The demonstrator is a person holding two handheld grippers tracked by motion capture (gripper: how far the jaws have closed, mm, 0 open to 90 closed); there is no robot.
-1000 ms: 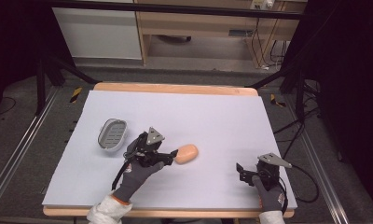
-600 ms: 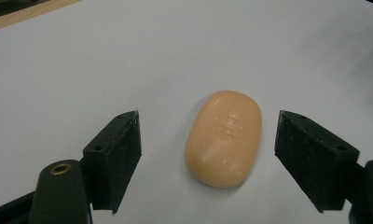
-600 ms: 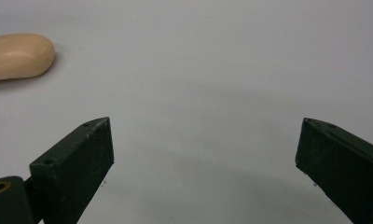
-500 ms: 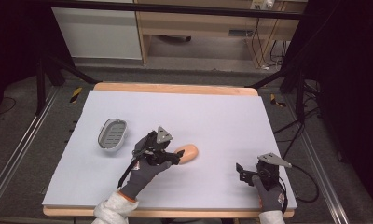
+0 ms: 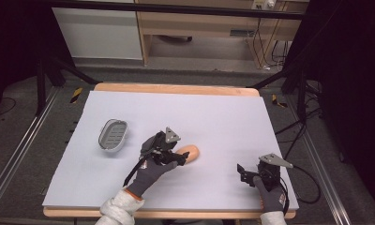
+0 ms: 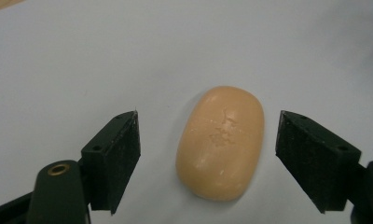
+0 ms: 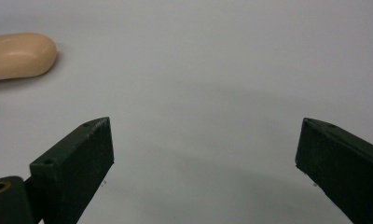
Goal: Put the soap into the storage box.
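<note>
My left gripper (image 6: 208,158) slides forward, and now its open fingers (image 6: 112,158) straddle the oval peach-coloured soap bar (image 6: 220,141), not touching.

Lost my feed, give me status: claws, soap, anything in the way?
Left claw open, straddling soap, not touching. Right claw open, idle. Nothing blocking; soap dish off to the side.
</note>
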